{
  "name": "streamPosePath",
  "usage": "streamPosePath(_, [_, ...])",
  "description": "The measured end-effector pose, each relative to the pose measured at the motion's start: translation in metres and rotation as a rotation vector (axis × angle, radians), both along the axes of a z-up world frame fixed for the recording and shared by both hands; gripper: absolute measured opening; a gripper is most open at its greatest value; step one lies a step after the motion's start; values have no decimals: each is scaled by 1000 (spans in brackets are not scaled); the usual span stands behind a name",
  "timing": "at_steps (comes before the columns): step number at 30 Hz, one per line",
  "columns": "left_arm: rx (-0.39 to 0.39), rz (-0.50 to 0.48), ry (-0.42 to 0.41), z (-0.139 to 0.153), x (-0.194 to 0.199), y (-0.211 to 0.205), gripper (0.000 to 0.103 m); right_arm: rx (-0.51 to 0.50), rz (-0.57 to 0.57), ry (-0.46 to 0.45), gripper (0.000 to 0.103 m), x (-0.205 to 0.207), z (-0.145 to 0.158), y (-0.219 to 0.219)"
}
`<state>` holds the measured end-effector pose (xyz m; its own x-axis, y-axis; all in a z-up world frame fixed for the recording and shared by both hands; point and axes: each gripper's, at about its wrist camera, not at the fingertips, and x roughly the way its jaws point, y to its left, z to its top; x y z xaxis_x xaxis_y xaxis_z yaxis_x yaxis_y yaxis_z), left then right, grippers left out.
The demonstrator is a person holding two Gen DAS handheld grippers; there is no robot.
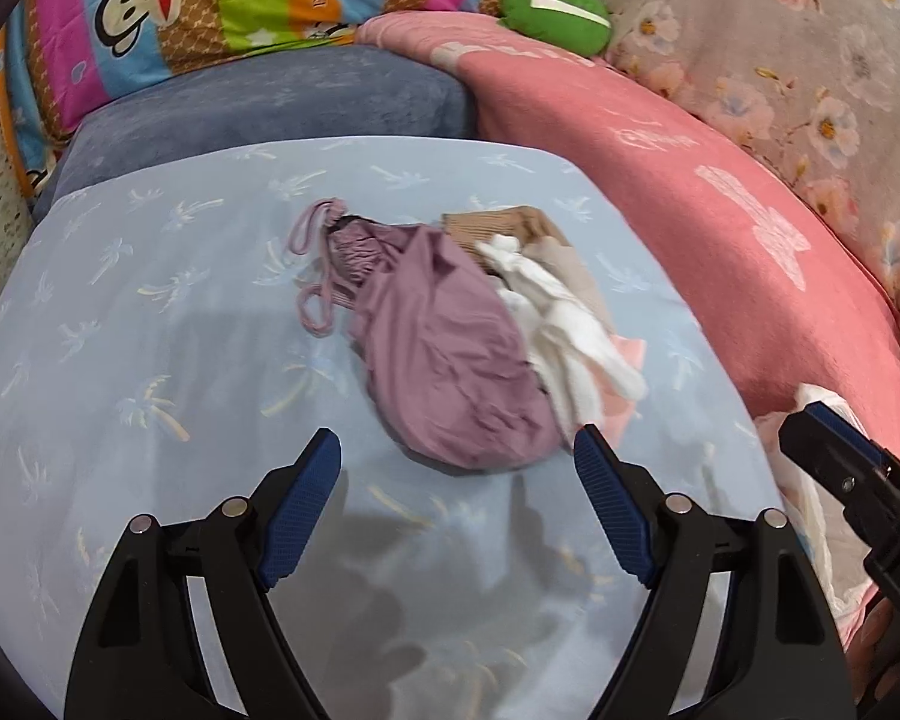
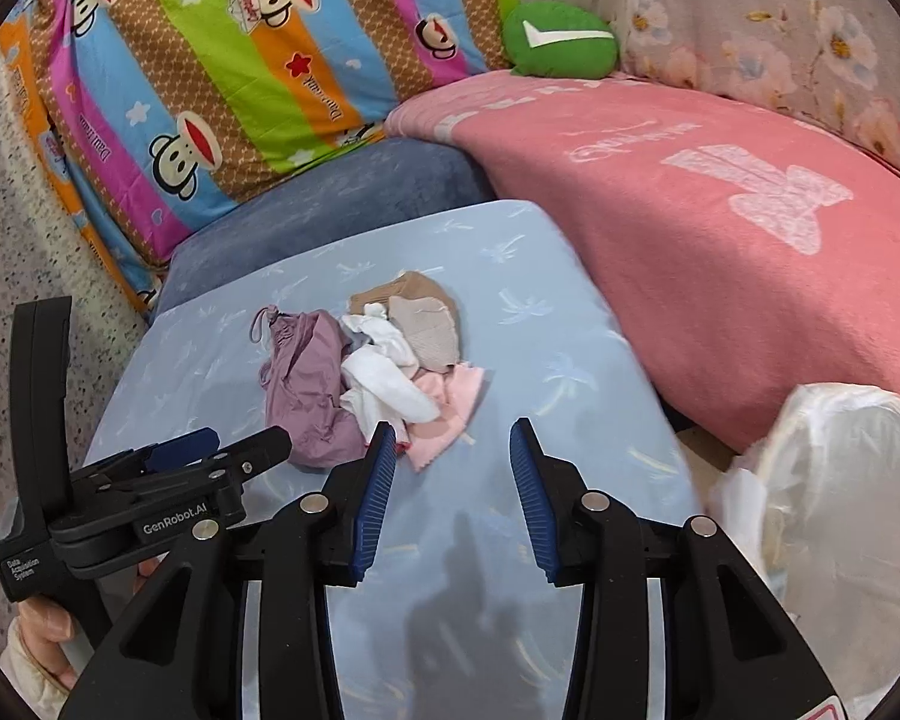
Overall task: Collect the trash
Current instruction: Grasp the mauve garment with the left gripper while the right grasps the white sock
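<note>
A small pile lies on the light blue cushion [image 1: 150, 330]: a mauve drawstring pouch [image 1: 444, 354], white crumpled cloth [image 1: 570, 324], a tan piece [image 1: 510, 225] and a pink scrap [image 1: 624, 354]. My left gripper [image 1: 456, 450] is open and empty, just short of the pouch's near end. The pile also shows in the right wrist view: pouch [image 2: 306, 384], white cloth [image 2: 378, 378], tan piece [image 2: 423, 324], pink scrap [image 2: 450, 402]. My right gripper [image 2: 453, 444] is open and empty, just in front of the pink scrap. The left gripper [image 2: 210, 450] appears at its left.
A white plastic bag [image 2: 840, 510] stands open at the right beside the cushion [image 2: 570, 372]. A pink blanket [image 2: 720, 228], a green plush [image 2: 561, 39], a striped monkey-print pillow [image 2: 222, 78] and a darker blue cushion [image 2: 330, 198] lie behind.
</note>
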<state>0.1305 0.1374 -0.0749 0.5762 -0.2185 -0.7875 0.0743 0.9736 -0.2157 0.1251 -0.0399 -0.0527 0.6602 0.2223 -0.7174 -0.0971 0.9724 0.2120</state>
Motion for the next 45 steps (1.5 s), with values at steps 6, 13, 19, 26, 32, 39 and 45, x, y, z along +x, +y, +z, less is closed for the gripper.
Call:
streamPosePath(6, [-19, 22, 39, -16, 18, 15, 76, -2, 27, 30, 39, 30, -19, 23])
streamPosePath(13, [-45, 7, 61, -25, 32, 18, 64, 6, 45, 59, 39, 57, -36, 39])
streamPosePath(19, [-76, -5, 84, -32, 39, 21, 42, 6, 60, 83, 38, 69, -48, 48])
streamPosePath(26, [-101, -25, 79, -27, 35, 19, 12, 15, 85, 98, 6, 69, -50, 54])
streamPosePath(32, [-102, -32, 35, -5, 24, 13, 5, 23, 87, 52, 2, 55, -29, 47])
streamPosePath(39, [-107, -50, -32, 29, 10, 2, 4, 39, 77, -27, 1, 32, 10, 32])
streamPosePath(45, [-109, -91, -89, 58, -7, -18, 4, 50, 51, -96, 1, 9, 44, 10])
